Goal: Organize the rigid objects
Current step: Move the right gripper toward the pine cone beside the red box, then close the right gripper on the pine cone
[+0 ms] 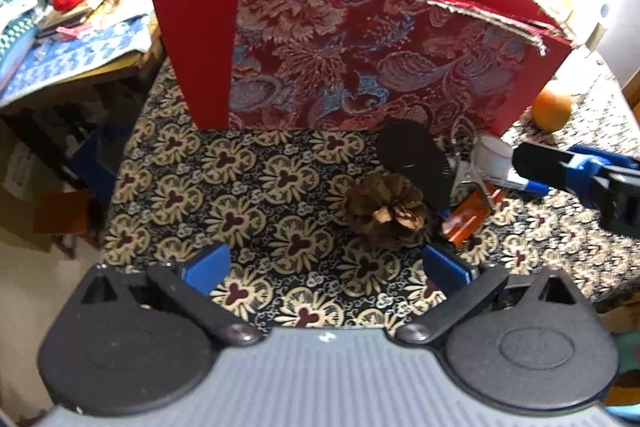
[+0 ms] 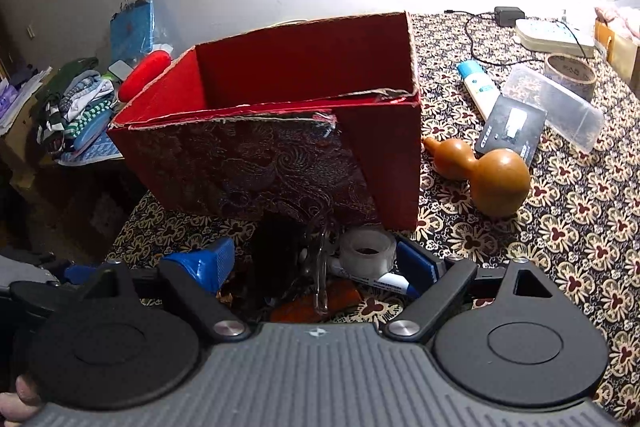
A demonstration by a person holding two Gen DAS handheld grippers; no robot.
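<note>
A red brocade box (image 1: 360, 39) stands open-topped on the patterned tablecloth (image 1: 224, 187); it also shows in the right wrist view (image 2: 280, 131). In front of it lie a pine cone (image 1: 386, 211), a black oval object (image 1: 416, 163), a clear tape roll (image 2: 366, 253), a marker (image 2: 388, 281), a metal tool (image 2: 318, 267) and an orange item (image 1: 466, 219). My left gripper (image 1: 326, 267) is open, just short of the pine cone. My right gripper (image 2: 314, 263) is open over the tape roll and clutter; it shows in the left wrist view (image 1: 560, 163).
A brown gourd (image 2: 484, 175) lies right of the box, with a tube (image 2: 478, 87), a clear case (image 2: 556, 103), a tape roll (image 2: 570, 73) and a power strip (image 2: 552, 35) beyond. An orange (image 1: 551, 107) sits by the box. A cluttered side table (image 1: 60, 39) stands left.
</note>
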